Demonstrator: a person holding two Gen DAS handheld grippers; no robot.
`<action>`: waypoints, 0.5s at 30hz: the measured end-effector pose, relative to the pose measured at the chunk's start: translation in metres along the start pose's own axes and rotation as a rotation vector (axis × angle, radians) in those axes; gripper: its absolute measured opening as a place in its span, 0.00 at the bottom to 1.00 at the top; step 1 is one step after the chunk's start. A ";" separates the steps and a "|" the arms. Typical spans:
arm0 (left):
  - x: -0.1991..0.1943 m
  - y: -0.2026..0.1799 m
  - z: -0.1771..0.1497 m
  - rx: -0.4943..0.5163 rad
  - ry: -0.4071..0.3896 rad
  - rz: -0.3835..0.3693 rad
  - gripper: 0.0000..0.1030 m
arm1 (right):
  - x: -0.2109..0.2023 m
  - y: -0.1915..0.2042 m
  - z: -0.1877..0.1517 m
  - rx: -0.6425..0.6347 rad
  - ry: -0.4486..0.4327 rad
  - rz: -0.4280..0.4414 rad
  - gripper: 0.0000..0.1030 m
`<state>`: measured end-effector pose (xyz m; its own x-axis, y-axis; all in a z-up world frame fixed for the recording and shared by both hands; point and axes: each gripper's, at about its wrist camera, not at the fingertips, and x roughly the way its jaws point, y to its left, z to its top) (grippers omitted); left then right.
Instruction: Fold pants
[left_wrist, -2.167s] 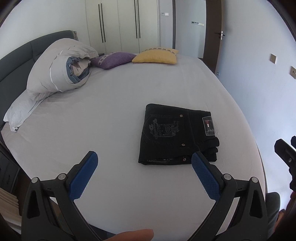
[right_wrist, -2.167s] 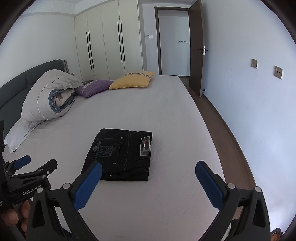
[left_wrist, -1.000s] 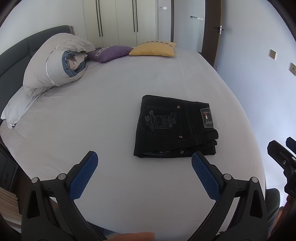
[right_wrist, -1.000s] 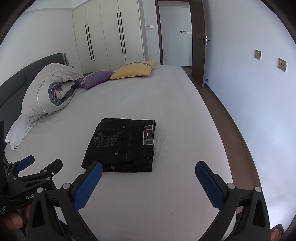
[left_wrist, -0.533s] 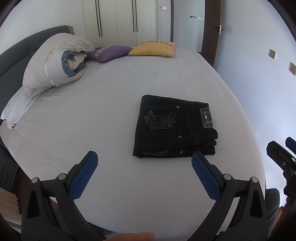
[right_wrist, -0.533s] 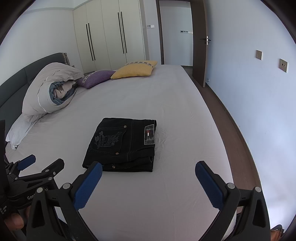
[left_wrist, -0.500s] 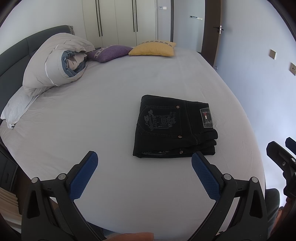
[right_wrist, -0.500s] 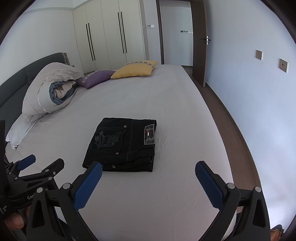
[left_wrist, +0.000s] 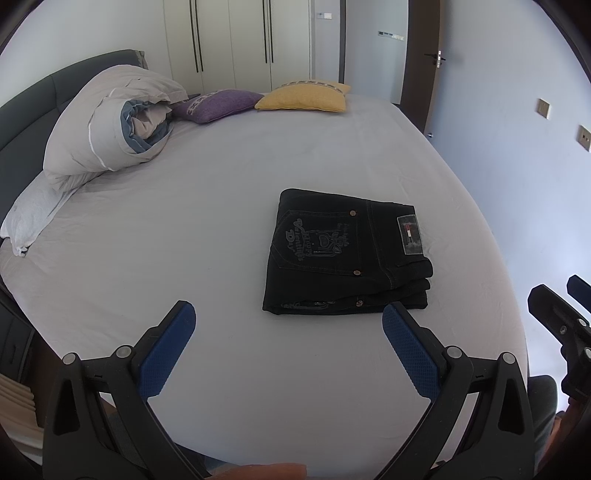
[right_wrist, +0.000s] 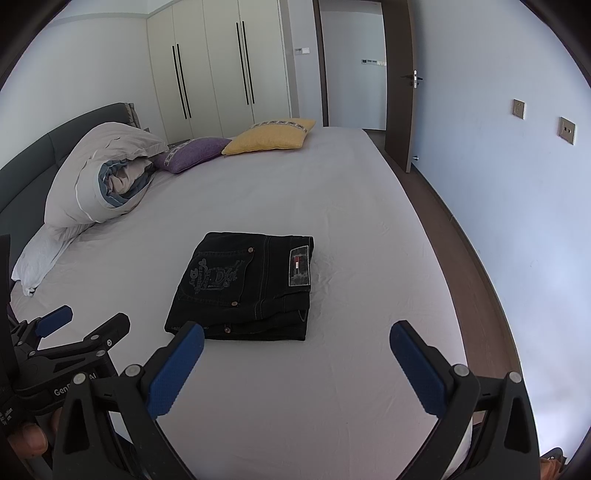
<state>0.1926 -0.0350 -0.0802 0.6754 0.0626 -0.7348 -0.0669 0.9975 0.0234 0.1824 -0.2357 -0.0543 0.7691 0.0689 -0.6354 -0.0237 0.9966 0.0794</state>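
Black pants (left_wrist: 343, 254) lie folded into a compact rectangle on the white bed (left_wrist: 184, 240), back pocket embroidery and a label facing up. They also show in the right wrist view (right_wrist: 243, 288). My left gripper (left_wrist: 288, 339) is open and empty, held above the bed's near edge, short of the pants. My right gripper (right_wrist: 295, 350) is open and empty, also short of the pants. The left gripper shows at the left edge of the right wrist view (right_wrist: 81, 325).
A rolled grey duvet (left_wrist: 110, 125) and a white pillow (left_wrist: 33, 214) lie at the far left by the dark headboard. A purple cushion (left_wrist: 218, 105) and a yellow cushion (left_wrist: 303, 98) lie at the far end. Floor and wall (right_wrist: 517, 221) run along the bed's right.
Both grippers have drawn slightly back and steadied; the folded pants have not moved. Both grippers stay open.
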 end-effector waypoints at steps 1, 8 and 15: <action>0.000 -0.001 0.000 0.000 0.000 0.000 1.00 | 0.000 0.000 0.000 0.000 0.000 0.000 1.00; 0.001 -0.002 0.000 0.002 0.002 -0.003 1.00 | 0.001 0.000 -0.001 -0.003 0.001 0.003 1.00; 0.002 -0.003 0.000 0.002 0.003 -0.003 1.00 | 0.001 0.000 -0.001 -0.004 0.002 0.002 1.00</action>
<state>0.1941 -0.0376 -0.0812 0.6731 0.0595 -0.7372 -0.0638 0.9977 0.0224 0.1825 -0.2355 -0.0556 0.7678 0.0713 -0.6368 -0.0281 0.9966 0.0778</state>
